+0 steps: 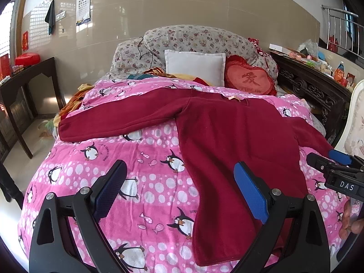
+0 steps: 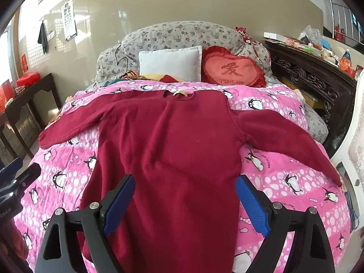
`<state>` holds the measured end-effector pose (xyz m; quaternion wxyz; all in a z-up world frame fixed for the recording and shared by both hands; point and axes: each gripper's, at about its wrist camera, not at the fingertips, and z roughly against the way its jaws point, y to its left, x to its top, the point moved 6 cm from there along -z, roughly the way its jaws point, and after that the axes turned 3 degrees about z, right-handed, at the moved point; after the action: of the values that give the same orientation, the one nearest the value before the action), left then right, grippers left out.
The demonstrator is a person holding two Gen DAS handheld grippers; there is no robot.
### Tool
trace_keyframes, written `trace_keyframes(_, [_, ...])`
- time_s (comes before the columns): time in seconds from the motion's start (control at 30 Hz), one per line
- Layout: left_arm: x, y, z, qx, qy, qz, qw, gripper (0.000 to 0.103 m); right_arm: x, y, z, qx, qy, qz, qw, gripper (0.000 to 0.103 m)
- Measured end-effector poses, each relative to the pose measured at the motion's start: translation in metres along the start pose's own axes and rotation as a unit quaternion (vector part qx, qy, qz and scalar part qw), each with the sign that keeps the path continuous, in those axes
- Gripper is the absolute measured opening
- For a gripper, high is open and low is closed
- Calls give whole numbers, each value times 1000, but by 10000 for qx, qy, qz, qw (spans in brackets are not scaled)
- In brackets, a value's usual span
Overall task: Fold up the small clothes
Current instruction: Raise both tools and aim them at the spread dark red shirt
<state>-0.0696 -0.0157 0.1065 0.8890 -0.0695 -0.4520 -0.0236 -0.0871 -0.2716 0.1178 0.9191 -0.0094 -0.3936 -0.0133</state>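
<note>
A dark red long-sleeved top (image 2: 173, 150) lies flat on a pink penguin blanket (image 2: 284, 182), neck toward the pillows, both sleeves spread out to the sides. In the left wrist view the top (image 1: 238, 141) lies to the right, with its left sleeve (image 1: 118, 120) stretched leftward. My left gripper (image 1: 180, 173) is open and empty above the blanket beside the top's lower left edge. My right gripper (image 2: 184, 184) is open and empty above the top's lower body. The right gripper also shows in the left wrist view (image 1: 327, 159), at the far right.
A white pillow (image 2: 170, 64), a red heart cushion (image 2: 234, 69) and a floral bolster (image 2: 182, 34) sit at the head of the bed. A dark wooden table (image 1: 29, 84) stands left. A carved dark cabinet (image 2: 314, 79) with clutter and a white chair (image 2: 355, 136) stand right.
</note>
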Motion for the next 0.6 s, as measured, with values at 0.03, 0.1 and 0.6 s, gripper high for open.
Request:
trace_keyframes(0.03, [0, 1, -1, 17, 4, 2, 10000, 96, 1, 2, 0, 29, 6, 6, 10000, 89])
trace_keyframes(0.1, [-1, 5, -4, 74, 33, 31, 10000, 96, 3, 7, -3, 47, 32, 51, 10000, 89])
trace_keyframes(0.6, [4, 55, -45, 257, 326, 328, 9986, 96, 31, 58, -58, 264, 154, 355, 9989, 89])
